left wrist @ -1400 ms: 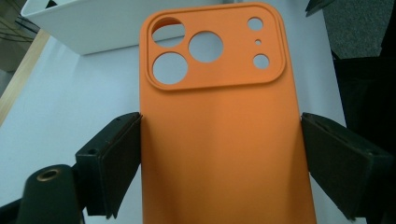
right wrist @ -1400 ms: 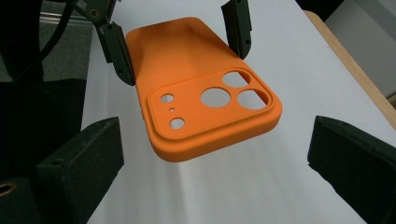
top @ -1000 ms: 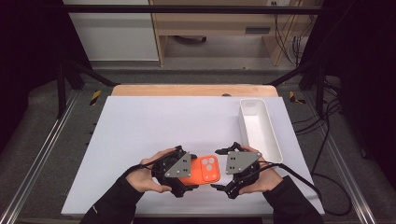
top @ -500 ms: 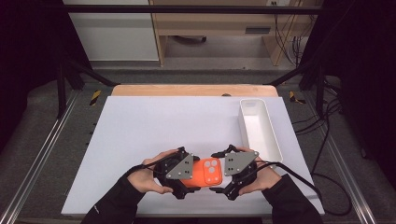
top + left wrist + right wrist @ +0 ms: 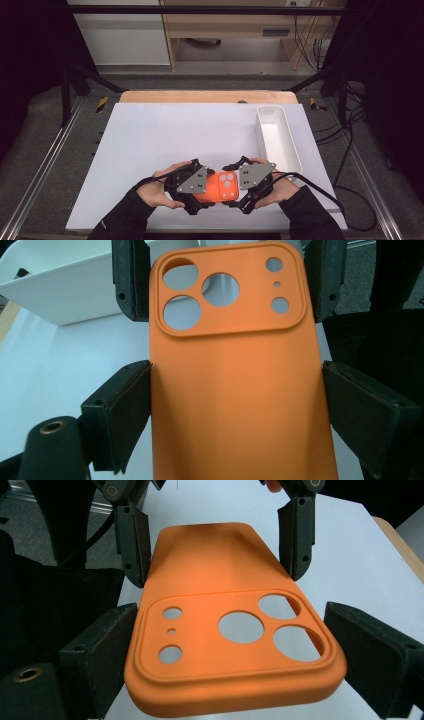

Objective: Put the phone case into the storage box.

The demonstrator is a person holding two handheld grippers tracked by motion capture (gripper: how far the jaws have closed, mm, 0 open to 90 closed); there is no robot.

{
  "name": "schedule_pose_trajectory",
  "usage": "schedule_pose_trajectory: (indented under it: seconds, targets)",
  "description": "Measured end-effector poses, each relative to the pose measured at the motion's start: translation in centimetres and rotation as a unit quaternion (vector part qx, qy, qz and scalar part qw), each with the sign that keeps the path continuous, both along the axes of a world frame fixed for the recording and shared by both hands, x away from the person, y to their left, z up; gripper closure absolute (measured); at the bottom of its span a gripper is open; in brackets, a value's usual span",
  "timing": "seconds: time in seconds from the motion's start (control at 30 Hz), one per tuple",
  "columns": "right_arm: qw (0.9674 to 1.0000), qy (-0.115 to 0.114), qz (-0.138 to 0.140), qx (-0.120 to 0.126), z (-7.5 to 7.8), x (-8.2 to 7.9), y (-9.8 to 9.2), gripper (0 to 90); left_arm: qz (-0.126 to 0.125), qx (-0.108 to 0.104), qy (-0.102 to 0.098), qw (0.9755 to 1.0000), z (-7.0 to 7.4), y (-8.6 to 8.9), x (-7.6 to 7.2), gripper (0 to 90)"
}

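Phone case [image 5: 223, 188] hangs above the tabletop [image 5: 175, 135], clenched by the left tool [image 5: 235, 405]; the right tool [image 5: 235, 650], jaws just closing, isn't yet gripping.

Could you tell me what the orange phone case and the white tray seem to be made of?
Phone case: probably silicone or soft rubbery plastic, with an even matte surface that shows no glare, rounded edges and a moulded raised rim around the camera holes.
Tray: likely rigid plastic, smooth and plain white with thin straight walls and a faint sheen; glazed ceramic cannot be ruled out by look alone.
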State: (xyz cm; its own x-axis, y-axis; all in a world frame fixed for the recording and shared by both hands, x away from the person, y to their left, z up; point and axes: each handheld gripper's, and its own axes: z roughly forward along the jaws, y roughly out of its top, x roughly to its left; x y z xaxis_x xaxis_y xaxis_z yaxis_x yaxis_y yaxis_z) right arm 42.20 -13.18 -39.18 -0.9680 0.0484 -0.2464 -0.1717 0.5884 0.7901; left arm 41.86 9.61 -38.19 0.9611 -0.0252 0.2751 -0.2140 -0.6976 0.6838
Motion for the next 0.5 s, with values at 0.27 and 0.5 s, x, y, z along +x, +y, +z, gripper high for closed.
schedule_pose_trajectory:
  seconds: [0.27,0.5]
  targets:
    - [0.9999,0.002,0.016,0.003,-0.16,0.11,0.00,14.8,-0.001,0.003,0.003,1.0000,-0.16,0.07,0.09,14.2]
    - [0.9999,0.005,0.015,0.006,-0.16,0.14,0.02,15.5,-0.003,0.000,0.006,1.0000,-0.35,0.12,0.21,14.3]
